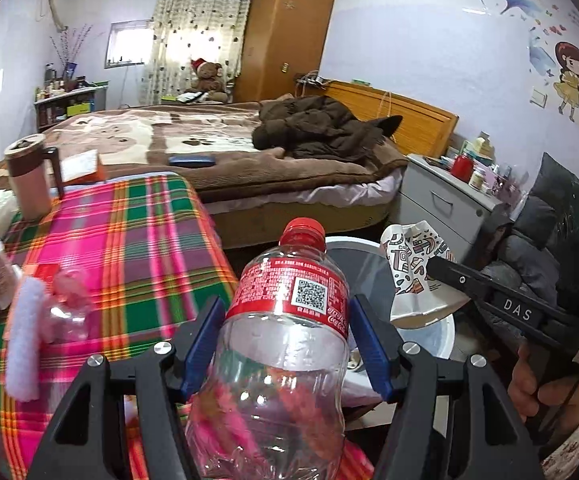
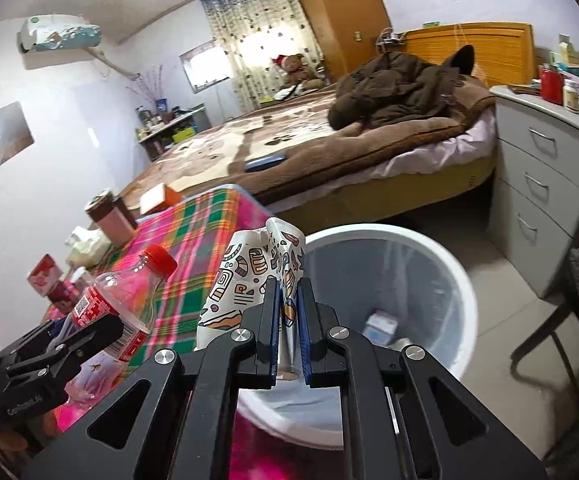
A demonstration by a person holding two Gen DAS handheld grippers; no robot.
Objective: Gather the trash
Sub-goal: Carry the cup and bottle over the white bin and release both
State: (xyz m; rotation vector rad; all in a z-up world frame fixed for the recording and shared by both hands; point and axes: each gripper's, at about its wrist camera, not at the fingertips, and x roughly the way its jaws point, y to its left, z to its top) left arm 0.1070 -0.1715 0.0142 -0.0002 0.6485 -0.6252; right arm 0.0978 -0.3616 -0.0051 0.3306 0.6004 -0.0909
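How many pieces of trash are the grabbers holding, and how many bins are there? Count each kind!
Plastic bottle, in the left gripper: 1
Crushed paper cup, in the right gripper: 1
White trash bin: 1
Total: 3

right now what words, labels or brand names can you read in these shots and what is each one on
"DAS": white letters on the right gripper, seen from the left wrist.
"Coca-Cola" script, partly visible: red label of the plastic bottle held in the left gripper.
QR code and fine print on that label: too small to read.
White lettering on the left gripper's body in the right wrist view: too blurred.
Crushed paper cup: patterns only, no words.
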